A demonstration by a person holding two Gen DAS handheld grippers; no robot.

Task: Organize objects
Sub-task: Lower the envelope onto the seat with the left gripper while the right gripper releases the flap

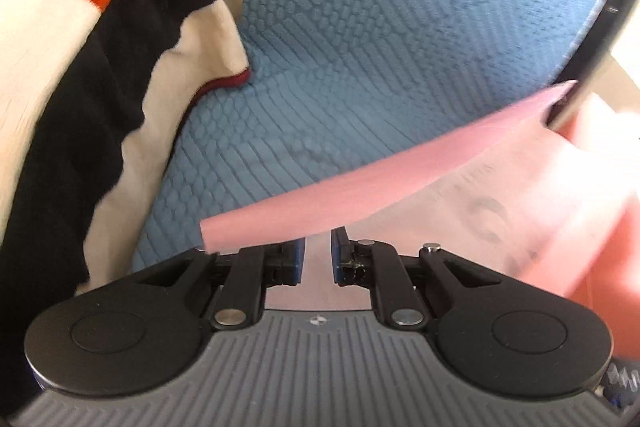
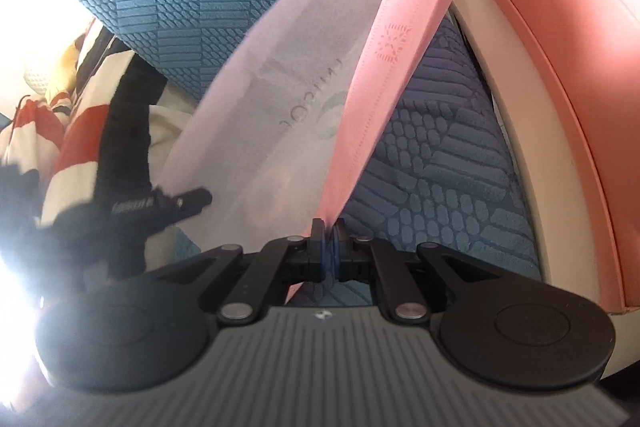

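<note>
A pale pink bag (image 2: 296, 67) with faint grey print hangs over a blue textured cover. Its pink strap (image 2: 396, 47) runs down into my right gripper (image 2: 329, 227), which is shut on it. In the left wrist view the same bag (image 1: 500, 211) lies at the right and its pink strap or folded edge (image 1: 360, 195) crosses just above my left gripper (image 1: 318, 255). The left pads stand a little apart with pale pink material showing between them; no grip is seen. The other gripper (image 2: 160, 207) shows as a dark blurred shape at the left of the right wrist view.
A blue textured cushion or mattress cover (image 1: 380, 27) fills the background. A red, white and black fleece blanket (image 1: 80, 47) lies at the left. A pink and cream rounded edge (image 2: 560, 87) stands at the right. A dark curved bar (image 1: 592, 27) crosses the upper right.
</note>
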